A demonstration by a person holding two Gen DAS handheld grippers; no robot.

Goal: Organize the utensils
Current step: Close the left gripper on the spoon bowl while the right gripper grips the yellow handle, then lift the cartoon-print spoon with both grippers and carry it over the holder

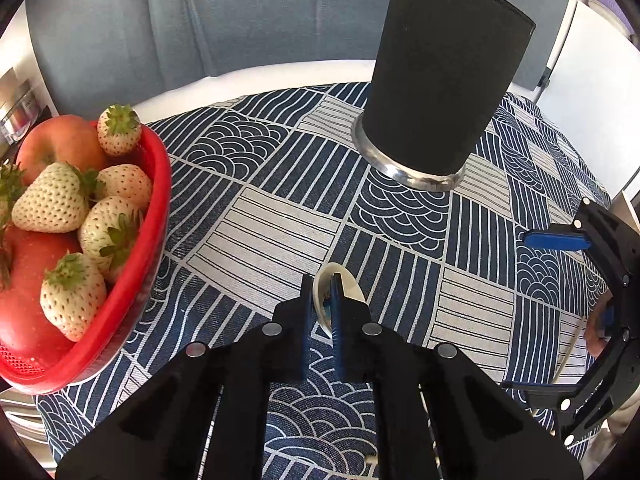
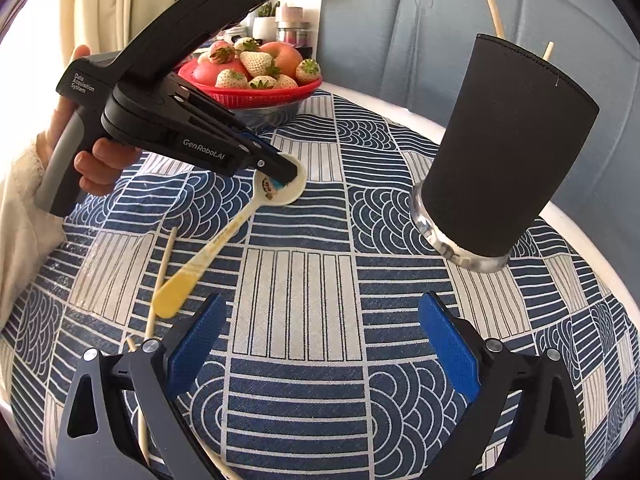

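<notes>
My left gripper (image 1: 323, 292) is shut on the bowl of a cream spoon (image 1: 352, 286) and holds it above the patterned cloth. In the right wrist view the left gripper (image 2: 282, 174) pinches the spoon (image 2: 240, 220), whose yellow handle hangs down toward the cloth. A black utensil cup (image 1: 444, 92) with a metal base stands ahead and to the right; it also shows in the right wrist view (image 2: 504, 152) with two wooden chopsticks (image 2: 495, 16) in it. My right gripper (image 2: 320, 344) is open and empty. Loose chopsticks (image 2: 160, 280) lie on the cloth at the left.
A red basket (image 1: 148, 240) of strawberries and apples stands at the left, close to my left gripper; it shows far back in the right wrist view (image 2: 280, 94). The round table's white edge (image 1: 260, 76) curves behind the cup. A blue sofa (image 1: 240, 12) stands behind.
</notes>
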